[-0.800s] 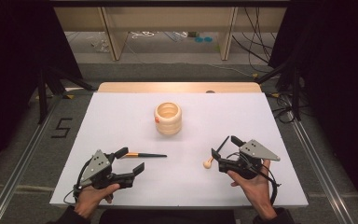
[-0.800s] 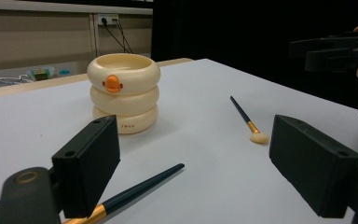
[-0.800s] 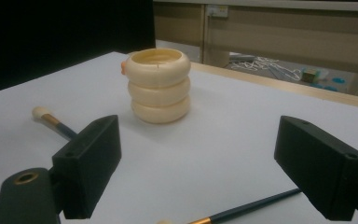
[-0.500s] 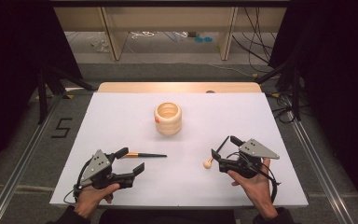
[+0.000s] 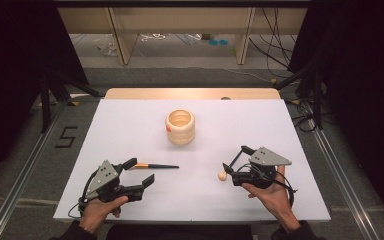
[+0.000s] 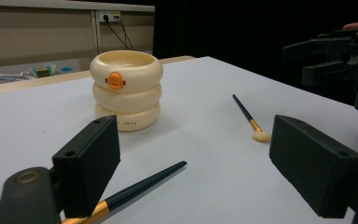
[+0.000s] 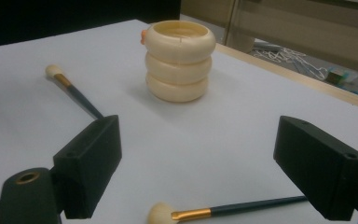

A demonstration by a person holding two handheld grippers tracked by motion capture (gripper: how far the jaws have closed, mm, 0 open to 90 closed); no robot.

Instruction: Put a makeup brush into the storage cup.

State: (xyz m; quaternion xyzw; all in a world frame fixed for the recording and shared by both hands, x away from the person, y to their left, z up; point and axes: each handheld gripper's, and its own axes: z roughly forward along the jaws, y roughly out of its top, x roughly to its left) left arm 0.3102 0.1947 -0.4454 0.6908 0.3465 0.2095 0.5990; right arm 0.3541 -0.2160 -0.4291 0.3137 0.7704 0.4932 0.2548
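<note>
White covering spreads over the bench (image 5: 130,120), with dark floor and shelving behind it. Left hand-held gripper (image 5: 141,172) rests low on the bench, jaws spread wide and holding nothing. It sits nearer the person than the cream ringed holder (image 5: 180,127) and to its left. A first makeup brush (image 5: 157,166) lies flat with its gold-banded end between those jaws. Its long axis runs across the bench, and the dark handle tip points toward the spot below the holder. Right hand-held gripper (image 5: 234,160) is likewise released and empty, nearer the person than the holder and to its right. A second brush (image 5: 228,168) lies at its jaws, slanting, with its pale bristle head nearest the person. Each open gripper appears lined up to take the brush lying at it, the holder being the likely destination.
</note>
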